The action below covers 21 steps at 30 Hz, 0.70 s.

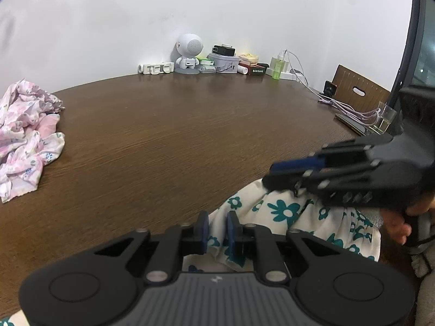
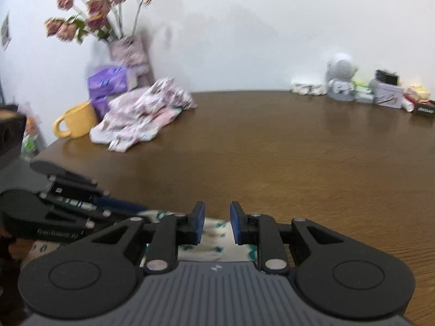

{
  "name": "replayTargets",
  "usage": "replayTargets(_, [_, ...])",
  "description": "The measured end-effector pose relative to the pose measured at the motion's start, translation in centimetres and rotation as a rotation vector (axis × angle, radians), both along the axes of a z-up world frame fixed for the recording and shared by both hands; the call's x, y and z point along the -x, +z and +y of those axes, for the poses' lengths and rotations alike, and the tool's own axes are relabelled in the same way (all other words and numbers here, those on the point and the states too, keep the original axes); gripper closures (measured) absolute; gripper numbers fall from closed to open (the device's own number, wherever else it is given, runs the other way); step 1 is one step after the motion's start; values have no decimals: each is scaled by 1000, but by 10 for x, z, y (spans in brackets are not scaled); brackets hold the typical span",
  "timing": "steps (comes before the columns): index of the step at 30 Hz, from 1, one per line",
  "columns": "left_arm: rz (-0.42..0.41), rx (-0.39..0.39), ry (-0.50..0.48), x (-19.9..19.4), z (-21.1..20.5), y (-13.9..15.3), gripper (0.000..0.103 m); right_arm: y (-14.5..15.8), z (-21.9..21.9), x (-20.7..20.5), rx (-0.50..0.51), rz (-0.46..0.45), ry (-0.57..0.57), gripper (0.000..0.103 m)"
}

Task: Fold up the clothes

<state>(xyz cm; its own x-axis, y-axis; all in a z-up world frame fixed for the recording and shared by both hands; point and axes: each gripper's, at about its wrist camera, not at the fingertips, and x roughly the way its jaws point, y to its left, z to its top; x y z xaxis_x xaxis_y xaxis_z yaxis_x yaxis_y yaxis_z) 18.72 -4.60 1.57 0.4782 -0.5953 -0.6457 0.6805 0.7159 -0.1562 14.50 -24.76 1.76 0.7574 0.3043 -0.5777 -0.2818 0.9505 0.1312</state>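
A white garment with teal flowers lies bunched at the table's near edge. My left gripper is nearly closed, with a fold of this cloth between its blue pads. My right gripper is slightly open above the same garment; nothing shows pinched between its pads. The right gripper also shows in the left wrist view, resting on the cloth. The left gripper shows at the left of the right wrist view. A crumpled pink floral garment lies at the table's left, also in the right wrist view.
The brown wooden table spreads ahead. A white robot toy, boxes and bottles stand along the back wall. Cables and a glass are at right. A yellow mug, tissue packs and a flower vase stand far left.
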Motion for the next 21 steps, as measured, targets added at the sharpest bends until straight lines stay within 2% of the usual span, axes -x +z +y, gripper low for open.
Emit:
replayTargets(3, [19, 12, 24, -1, 8, 1, 89, -10, 8, -3, 60, 19, -5, 83])
replayTargets(6, [0, 9, 54, 2, 14, 7, 90, -12, 8, -2, 60, 17, -15, 83])
replayTargets(9, [-40, 57, 76, 6, 17, 18, 89, -14, 8, -1, 61, 12, -18, 83])
replayTargets(14, [11, 128, 82, 5, 3, 20, 86, -15, 11, 0, 79, 3, -19, 83])
replayTargets(18, [80, 77, 113, -3, -12, 3, 89, -15, 13, 1, 92, -8, -21, 83])
replayTargets(21, [59, 59, 115, 0, -10, 2, 89, -16, 15, 3, 104, -18, -19, 83])
